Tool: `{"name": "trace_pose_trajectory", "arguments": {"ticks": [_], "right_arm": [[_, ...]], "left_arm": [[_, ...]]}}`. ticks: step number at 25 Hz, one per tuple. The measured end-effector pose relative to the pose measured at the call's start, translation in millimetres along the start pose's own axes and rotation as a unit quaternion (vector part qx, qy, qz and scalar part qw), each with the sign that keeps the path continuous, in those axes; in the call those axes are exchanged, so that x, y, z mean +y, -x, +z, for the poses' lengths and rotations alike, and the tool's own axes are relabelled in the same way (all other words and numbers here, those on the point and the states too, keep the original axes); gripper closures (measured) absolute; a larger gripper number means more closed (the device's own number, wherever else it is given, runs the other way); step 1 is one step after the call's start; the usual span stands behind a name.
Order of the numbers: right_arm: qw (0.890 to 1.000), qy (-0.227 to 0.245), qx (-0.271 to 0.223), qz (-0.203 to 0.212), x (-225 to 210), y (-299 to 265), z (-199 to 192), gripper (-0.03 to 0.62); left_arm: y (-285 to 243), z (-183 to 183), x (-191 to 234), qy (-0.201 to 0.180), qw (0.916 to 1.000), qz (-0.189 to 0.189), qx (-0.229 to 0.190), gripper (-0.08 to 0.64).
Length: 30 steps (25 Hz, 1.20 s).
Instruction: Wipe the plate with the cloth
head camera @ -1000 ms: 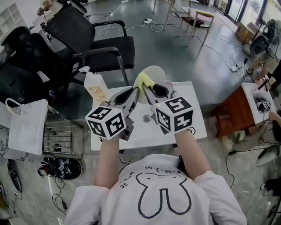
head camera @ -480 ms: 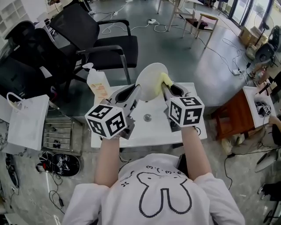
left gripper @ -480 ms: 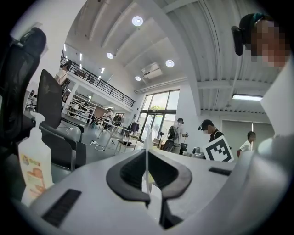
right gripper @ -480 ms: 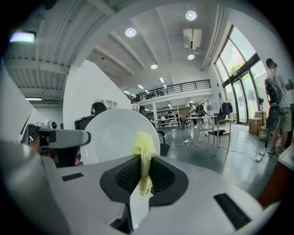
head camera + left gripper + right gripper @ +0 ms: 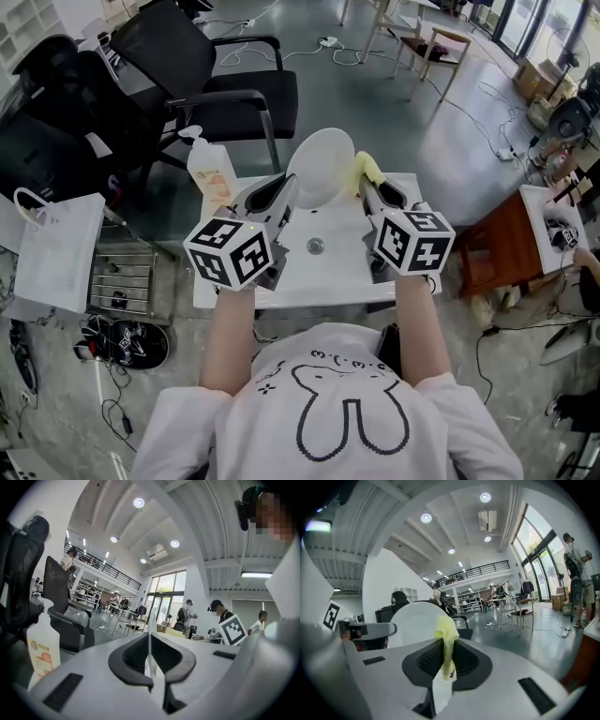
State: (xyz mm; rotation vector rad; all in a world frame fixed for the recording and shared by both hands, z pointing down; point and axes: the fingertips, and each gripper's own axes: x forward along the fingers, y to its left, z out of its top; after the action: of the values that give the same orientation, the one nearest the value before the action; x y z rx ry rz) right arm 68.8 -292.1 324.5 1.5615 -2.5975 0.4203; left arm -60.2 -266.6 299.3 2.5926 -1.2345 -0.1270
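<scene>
My left gripper (image 5: pixel 292 190) is shut on the rim of a white plate (image 5: pixel 321 166) and holds it upright above the sink. In the left gripper view the plate (image 5: pixel 149 641) shows edge-on, pinched between the jaws of the left gripper (image 5: pixel 151 638). My right gripper (image 5: pixel 368 190) is shut on a yellow cloth (image 5: pixel 367 169), which sits at the plate's right rim. The right gripper view has the cloth (image 5: pixel 446 637) bunched in the right gripper (image 5: pixel 446 656), with the plate's face (image 5: pixel 415 623) just behind and to the left. Whether the cloth touches the plate is unclear.
A white sink top (image 5: pixel 328 277) with a drain (image 5: pixel 315 247) lies below both grippers. A soap pump bottle (image 5: pixel 210 171) stands at its back left corner. Black chairs (image 5: pixel 220 89) are behind, a white bag (image 5: pixel 58 258) at left, a brown table (image 5: pixel 506 234) at right.
The right gripper has carried the yellow cloth from the plate's left across its face to its right rim. The plate's face now shows uncovered. The left gripper has held still.
</scene>
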Motion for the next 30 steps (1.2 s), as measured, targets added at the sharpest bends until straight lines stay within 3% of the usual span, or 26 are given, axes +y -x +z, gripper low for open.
{"name": "trace_pose_trajectory", "arguments": {"ticks": [4,9,13,21,30], "right_arm": [[0.998,-0.009,-0.005,0.06,34.9,7.0,1.6,0.541],[0.99,-0.013,0.025,0.136,80.9,1.1,-10.8,0.541],[0.984,-0.023,0.047,0.168,105.2,-5.7,-21.2,0.541],[0.983,0.019,0.08,0.162,108.0,-16.2,-39.1,0.541],[0.98,0.106,0.136,0.103,73.7,-23.1,-65.7,0.541]], "left_arm": [[-1.6,-1.6,-1.0,-0.003,1.0,0.003,-0.003,0.54],[-3.1,0.5,1.9,-0.004,0.9999,0.006,-0.009,0.54],[-3.2,2.4,1.9,-0.002,0.9999,0.006,-0.013,0.54],[-0.7,-8.0,2.6,0.023,0.9997,-0.006,-0.005,0.54],[3.8,-8.4,3.4,0.013,0.9998,-0.015,0.0,0.54]]}}
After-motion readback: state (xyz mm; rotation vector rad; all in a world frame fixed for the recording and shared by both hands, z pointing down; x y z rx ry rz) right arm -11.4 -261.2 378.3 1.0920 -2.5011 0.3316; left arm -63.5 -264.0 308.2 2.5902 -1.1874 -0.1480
